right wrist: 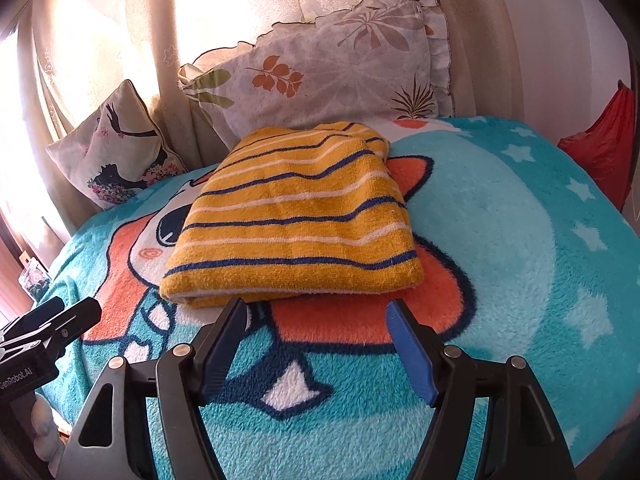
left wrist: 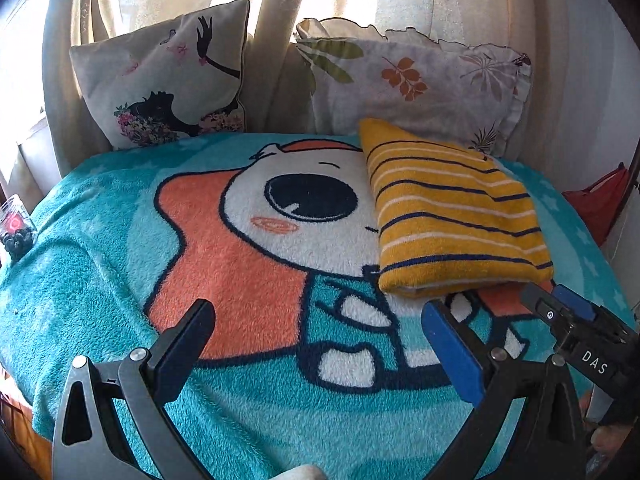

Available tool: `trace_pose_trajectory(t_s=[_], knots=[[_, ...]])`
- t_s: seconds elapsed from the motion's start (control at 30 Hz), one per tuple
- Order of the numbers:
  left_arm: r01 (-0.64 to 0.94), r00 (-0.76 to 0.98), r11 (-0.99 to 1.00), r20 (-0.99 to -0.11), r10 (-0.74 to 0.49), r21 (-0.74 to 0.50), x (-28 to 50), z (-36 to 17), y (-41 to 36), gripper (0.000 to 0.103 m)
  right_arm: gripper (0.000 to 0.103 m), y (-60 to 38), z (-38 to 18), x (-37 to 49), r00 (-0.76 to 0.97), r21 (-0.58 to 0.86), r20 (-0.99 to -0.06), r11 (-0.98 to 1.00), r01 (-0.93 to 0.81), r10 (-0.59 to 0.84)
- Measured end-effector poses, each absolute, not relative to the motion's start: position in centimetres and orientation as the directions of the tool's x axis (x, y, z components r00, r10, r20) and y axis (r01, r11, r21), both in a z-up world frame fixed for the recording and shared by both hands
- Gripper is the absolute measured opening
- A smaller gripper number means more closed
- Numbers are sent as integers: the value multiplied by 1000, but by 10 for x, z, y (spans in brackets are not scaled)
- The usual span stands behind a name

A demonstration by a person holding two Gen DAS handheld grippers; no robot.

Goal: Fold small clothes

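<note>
Yellow terry cloth, striped in navy and white, is sitting as a thick folded garment (right wrist: 294, 220) on the bed, toward the far right of the fleece blanket (right wrist: 500, 240) and just in front of the leaf-print pillow (right wrist: 340, 80). We are judging the fold as essentially done: layers are stacked, edges are roughly squared, and the near edge is showing a pale inner layer. At most a final tidy or setting aside seems left; no other garment is showing. We are holding the right gripper (right wrist: 316, 344) just short of that near edge, its jaws standing wide with nothing between them. Our left gripper (left wrist: 316, 340) is hovering over bare, plush teal-and-orange cartoon fleece, jaws likewise spread and empty. A square printed cushion (left wrist: 164, 76) is leaning at far left.
</note>
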State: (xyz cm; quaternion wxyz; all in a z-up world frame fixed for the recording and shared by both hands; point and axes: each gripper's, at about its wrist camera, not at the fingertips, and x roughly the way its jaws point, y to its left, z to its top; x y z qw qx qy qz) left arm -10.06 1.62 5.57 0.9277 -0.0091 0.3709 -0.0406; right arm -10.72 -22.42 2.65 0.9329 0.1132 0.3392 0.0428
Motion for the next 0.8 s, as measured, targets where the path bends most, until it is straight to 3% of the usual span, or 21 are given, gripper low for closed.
trace_pose_trajectory(t_s=[0.8], knots=[[71, 669, 995, -737, -95, -64, -93, 40, 18, 103, 79, -214, 24, -104, 753, 212, -641, 977, -17, 152]])
